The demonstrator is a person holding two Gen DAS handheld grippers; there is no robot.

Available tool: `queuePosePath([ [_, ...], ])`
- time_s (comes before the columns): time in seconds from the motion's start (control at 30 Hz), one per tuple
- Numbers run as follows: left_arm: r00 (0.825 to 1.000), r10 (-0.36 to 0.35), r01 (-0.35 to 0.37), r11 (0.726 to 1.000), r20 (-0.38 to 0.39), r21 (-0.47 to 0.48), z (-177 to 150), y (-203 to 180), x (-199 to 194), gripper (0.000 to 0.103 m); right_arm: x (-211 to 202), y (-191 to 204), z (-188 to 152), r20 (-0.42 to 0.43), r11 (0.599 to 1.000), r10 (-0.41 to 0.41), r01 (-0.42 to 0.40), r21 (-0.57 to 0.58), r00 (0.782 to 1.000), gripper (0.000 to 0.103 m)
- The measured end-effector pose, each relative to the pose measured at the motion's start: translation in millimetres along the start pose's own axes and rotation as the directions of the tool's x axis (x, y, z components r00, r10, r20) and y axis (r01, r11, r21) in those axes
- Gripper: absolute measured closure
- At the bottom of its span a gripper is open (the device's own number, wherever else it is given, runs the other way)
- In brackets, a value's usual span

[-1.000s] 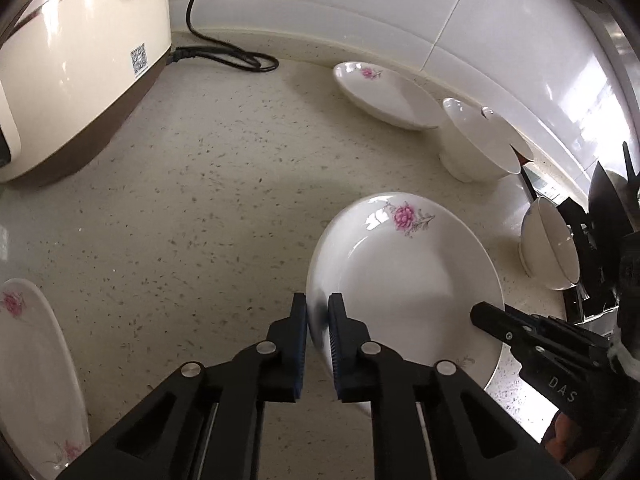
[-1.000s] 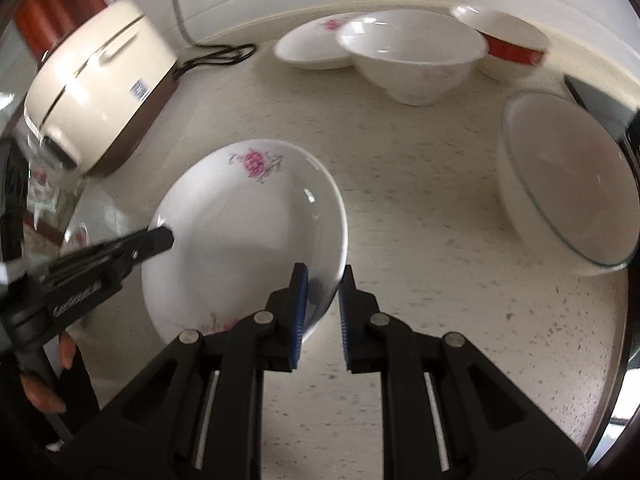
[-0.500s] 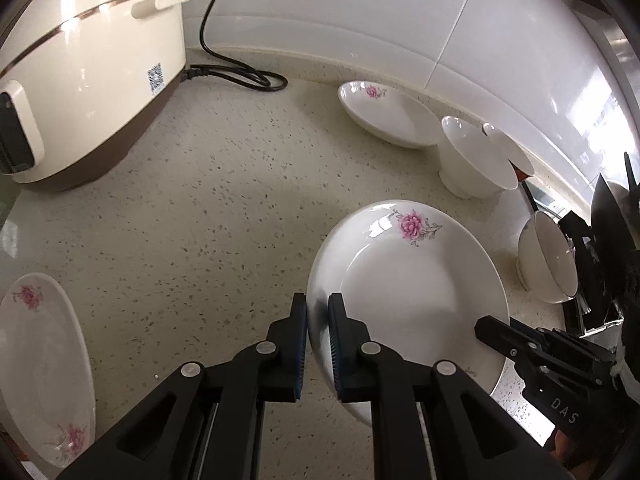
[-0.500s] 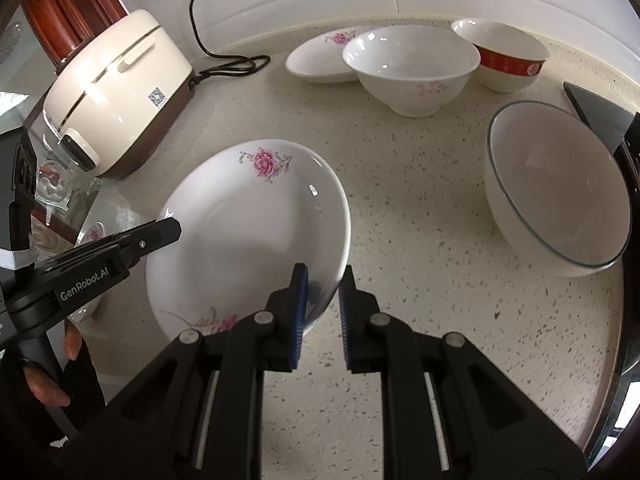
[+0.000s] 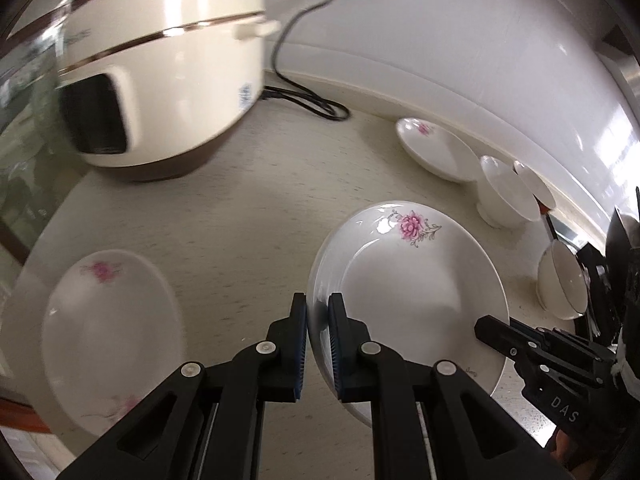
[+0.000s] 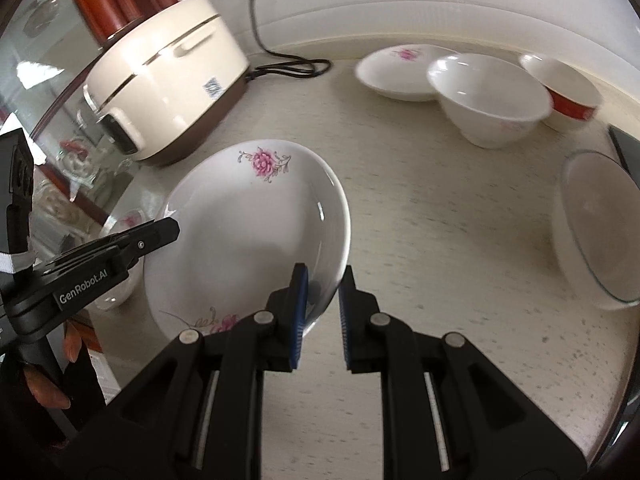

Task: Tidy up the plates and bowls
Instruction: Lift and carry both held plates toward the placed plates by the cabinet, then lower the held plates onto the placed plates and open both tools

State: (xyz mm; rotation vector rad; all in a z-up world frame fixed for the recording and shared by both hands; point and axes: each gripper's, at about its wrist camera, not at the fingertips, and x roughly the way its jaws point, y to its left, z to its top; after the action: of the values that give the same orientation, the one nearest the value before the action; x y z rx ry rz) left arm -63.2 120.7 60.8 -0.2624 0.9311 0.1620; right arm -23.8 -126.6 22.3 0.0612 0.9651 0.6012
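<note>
A white plate with pink flowers hangs above the speckled counter, held from both sides. My left gripper is shut on its left rim, and my right gripper is shut on its right rim. Each gripper shows in the other's view, the right gripper at lower right and the left gripper at left. A second flowered plate lies on the counter at lower left, blurred. A third flowered plate rests by the back wall.
A cream rice cooker with a black cord stands at the back left. A white bowl, a red-banded bowl and a glass-rimmed bowl line the right side. A glass panel bounds the counter at left.
Both grippers have lifted the held plate and carried it leftward; the rice cooker and the lower-left plate have come further into the left wrist view. Grips unchanged.
</note>
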Motion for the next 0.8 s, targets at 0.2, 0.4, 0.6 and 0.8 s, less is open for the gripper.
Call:
queuePosePath([
  [0.2, 0.999, 0.049, -0.048, 0.996, 0.019, -0.071, -8, 33, -18, 0.092, 8, 33, 3, -0.011, 0.996, 0.050, -0.051, -0.067, 0.999, 0.085],
  [0.4, 0.995, 0.091, -0.087, 0.988, 0.029, -0.127, -13, 61, -31, 0.092, 22, 63, 6, -0.032, 0.988, 0.091, -0.094, -0.121, 0.995, 0.085],
  [0.6, 0.991, 0.126, -0.118, 0.978, 0.035, -0.170, -17, 89, -38, 0.092, 32, 91, 6, -0.055, 0.978, 0.125, -0.132, -0.161, 0.991, 0.085],
  [0.8, 0.987, 0.157, -0.147, 0.966, 0.029, -0.215, -19, 116, -43, 0.092, 44, 118, 8, -0.078, 0.968, 0.149, -0.162, -0.194, 0.986, 0.085],
])
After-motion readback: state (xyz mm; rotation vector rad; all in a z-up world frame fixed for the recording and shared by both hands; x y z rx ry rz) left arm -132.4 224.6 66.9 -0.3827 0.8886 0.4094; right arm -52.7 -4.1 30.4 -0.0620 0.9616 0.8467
